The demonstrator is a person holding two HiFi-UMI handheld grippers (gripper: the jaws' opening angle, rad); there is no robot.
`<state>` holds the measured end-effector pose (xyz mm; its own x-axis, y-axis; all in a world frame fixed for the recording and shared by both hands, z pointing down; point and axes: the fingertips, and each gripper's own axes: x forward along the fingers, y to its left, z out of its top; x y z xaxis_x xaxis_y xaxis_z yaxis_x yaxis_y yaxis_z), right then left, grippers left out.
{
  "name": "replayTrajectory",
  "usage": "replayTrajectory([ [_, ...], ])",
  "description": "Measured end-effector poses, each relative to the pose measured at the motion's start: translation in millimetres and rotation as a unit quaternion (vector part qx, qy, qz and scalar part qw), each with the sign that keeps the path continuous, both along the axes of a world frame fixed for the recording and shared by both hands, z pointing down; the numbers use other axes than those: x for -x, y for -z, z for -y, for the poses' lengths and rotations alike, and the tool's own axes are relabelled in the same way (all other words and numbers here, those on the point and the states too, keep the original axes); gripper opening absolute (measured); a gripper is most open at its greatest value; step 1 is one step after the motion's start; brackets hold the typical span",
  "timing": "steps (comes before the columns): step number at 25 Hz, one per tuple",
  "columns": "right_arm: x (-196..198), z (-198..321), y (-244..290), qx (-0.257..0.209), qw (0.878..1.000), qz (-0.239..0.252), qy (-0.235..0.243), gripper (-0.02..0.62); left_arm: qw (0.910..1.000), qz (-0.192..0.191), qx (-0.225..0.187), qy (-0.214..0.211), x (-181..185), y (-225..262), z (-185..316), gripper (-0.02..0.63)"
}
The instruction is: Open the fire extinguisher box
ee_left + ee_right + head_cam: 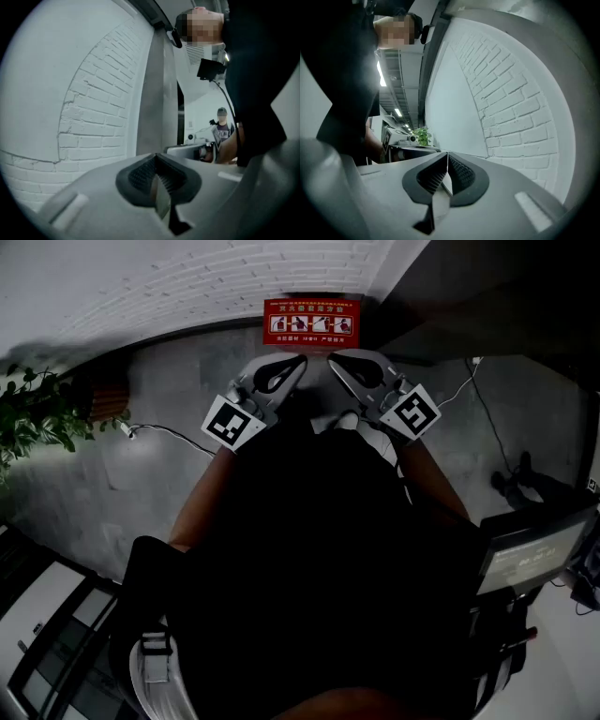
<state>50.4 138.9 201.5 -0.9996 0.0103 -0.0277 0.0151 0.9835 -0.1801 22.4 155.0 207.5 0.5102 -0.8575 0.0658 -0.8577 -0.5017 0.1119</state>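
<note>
Head view gives me one red fire extinguisher box [312, 319] at the foot of the white brick wall [187, 277]. Its long axis runs left to right along the wall, and its labelled face, with four pictograms in a row, is turned up toward me. Near it I have two tongs, the left tongs [298, 363] and the right tongs [335, 360], tips converging toward the box without touching it. Each gripper view shows its tongs pressed together with nothing between them. One leafy plant [37, 418] stands far left.

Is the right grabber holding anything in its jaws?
No, the right gripper has its jaws pressed together with nothing between them, and only the white brick wall shows beyond.
</note>
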Motion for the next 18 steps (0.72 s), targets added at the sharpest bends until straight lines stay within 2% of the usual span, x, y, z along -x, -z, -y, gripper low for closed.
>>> replayTrajectory([
  [4,46,19,-8,0.001,1.0,-0.012,-0.01,0.011,0.9999,-0.007,-0.004,-0.01,45,-7,20,0.002],
  [10,111,57,-23,0.032,0.997,-0.036,-0.052,0.011,0.9986,-0.024,0.008,-0.046,111,-24,53,0.002],
  [14,131,88,-40,0.038,0.993,-0.065,-0.087,0.011,0.996,-0.039,0.029,-0.075,134,-42,74,0.002],
  [18,136,113,-62,0.051,0.989,-0.077,-0.111,0.011,0.9941,-0.042,0.042,-0.091,140,-63,92,0.002],
])
